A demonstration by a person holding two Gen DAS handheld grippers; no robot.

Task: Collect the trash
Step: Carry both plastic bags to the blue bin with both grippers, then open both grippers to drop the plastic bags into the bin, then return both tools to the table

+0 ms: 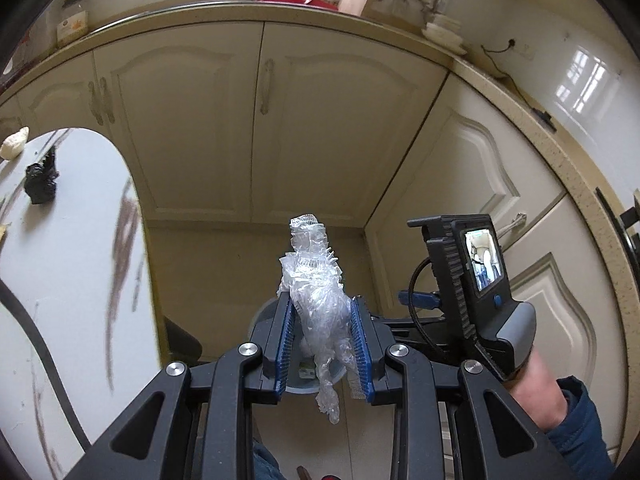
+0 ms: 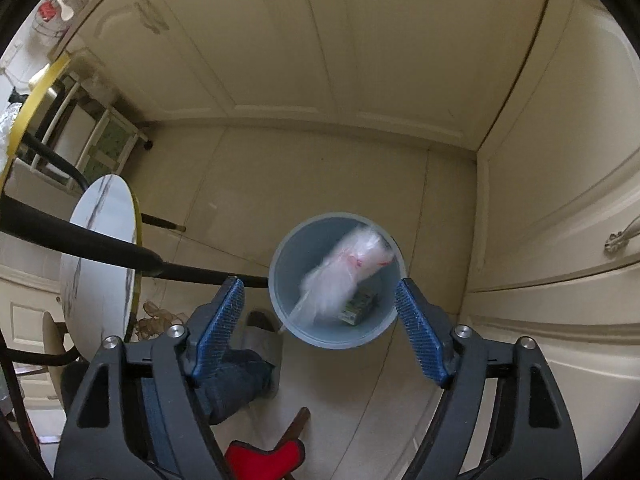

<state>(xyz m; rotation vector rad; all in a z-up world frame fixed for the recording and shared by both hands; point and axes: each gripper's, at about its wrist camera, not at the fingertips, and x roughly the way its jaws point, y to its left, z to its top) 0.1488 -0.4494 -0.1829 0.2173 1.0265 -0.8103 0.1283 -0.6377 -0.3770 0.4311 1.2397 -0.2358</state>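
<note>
Left gripper (image 1: 322,344) is pinching a crumpled clear plastic wrapper (image 1: 320,312) between its blue pads, the wrapper sticking out past the fingertips, above the grey bin (image 1: 308,388) glimpsed below. Right gripper (image 2: 320,320) hangs over that bin (image 2: 280,280), jaws spread wide, nothing between them. A blurred white plastic bag (image 2: 348,272) sits inside the bin's rim, beside a small green carton (image 2: 356,306) on its floor.

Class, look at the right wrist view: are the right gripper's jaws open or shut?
Open. The right gripper has its blue pads spread wide above the bin, nothing between them.
</note>
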